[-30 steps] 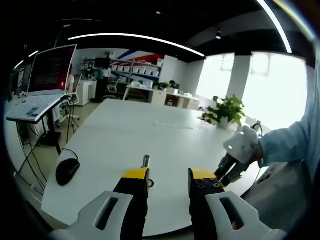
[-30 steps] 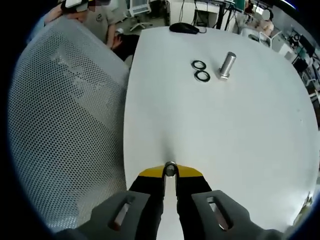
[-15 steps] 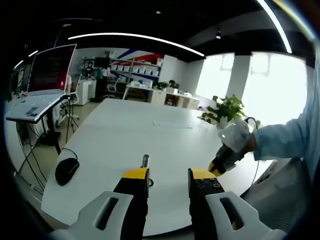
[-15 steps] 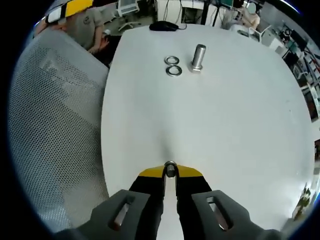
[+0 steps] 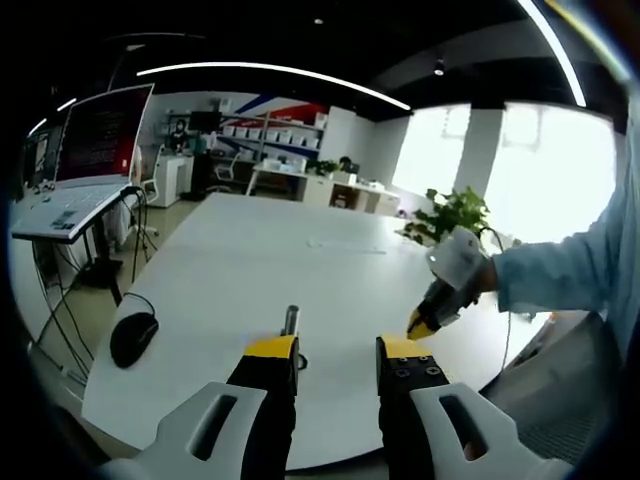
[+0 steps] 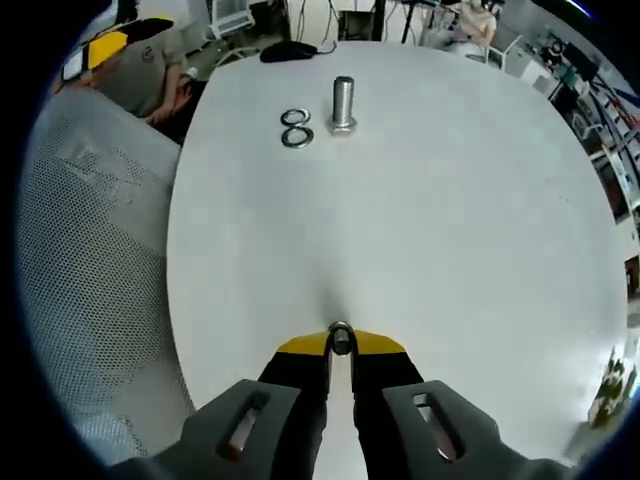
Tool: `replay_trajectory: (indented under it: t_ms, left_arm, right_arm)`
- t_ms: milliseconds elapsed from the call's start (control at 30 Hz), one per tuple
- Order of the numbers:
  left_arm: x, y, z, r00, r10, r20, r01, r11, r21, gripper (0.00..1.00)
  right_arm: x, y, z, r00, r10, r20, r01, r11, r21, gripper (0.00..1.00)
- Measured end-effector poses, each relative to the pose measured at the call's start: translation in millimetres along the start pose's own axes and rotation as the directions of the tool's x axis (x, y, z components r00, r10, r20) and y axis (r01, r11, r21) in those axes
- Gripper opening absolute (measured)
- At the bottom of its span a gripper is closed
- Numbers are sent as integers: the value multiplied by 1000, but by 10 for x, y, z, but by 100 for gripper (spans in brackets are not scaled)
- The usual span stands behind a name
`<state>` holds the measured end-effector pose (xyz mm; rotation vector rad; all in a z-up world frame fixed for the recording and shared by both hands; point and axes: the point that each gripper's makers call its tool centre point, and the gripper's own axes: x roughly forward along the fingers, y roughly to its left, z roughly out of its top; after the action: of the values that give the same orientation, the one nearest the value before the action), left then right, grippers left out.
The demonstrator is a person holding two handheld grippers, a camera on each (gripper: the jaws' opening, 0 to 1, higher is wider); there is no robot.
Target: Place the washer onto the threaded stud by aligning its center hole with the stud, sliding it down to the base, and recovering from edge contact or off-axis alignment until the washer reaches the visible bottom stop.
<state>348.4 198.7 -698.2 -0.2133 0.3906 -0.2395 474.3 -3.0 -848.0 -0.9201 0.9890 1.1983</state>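
White table (image 6: 420, 220), upright silver stud (image 6: 342, 103), right gripper (image 6: 341, 340) pinching small washer (image 6: 341, 337), left gripper (image 5: 338, 352) agape.

Yellow-tipped black fingers (image 5: 271, 375) (grey mounts)

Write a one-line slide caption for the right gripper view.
Right gripper pinching a washer edge-on above the white table, stud and two spare washers ahead.

White table (image 5: 250, 270) spans mid-frame. Laptop (image 5: 70, 205) on stand at left, bright windows (image 5: 530, 170) and plant (image 5: 455, 215) at right. Mesh chair (image 6: 85, 290) on left of right gripper view.
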Motion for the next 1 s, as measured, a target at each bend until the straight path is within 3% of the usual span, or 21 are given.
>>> replay_trajectory:
  t_ms: [300, 400, 467, 700, 833, 967, 1000]
  left_arm:
    - [4, -14, -25, 1000, -2, -13, 2, 1000, 3, 29]
    - [4, -23, -32, 1000, -6, -16, 7, 1000, 5, 28]
    - [0, -26, -29, 1000, -7, -13, 7, 1000, 12, 28]
    - [-7, -90, -7, 1000, -29, 0, 29, 999, 25, 28]
    - [-12, -136, 13, 999, -36, 14, 35, 999, 31, 28]
    - [-8, -146, -4, 1000, -30, 2, 30, 998, 53, 29]
    - [-15, -144, 2, 999, -32, 6, 32, 998, 56, 29]
  right_arm:
    - [4, -100, 8, 1000, -20, 10, 20, 1000, 14, 10]
    - [-15, -111, 30, 999, -36, 25, 35, 999, 5, 21]
    - [-67, -149, 55, 997, -71, 37, 72, 997, -8, 27]
    - [-386, -94, 99, 987, -129, 96, 126, 991, 37, 28]
    - [-713, -127, 149, 953, -231, 194, 207, 969, 134, 26]
    - [-1112, -145, 108, 900, -339, 273, 280, 931, 234, 26]
    - [-1210, -165, 104, 879, -375, 294, 310, 919, 244, 26]
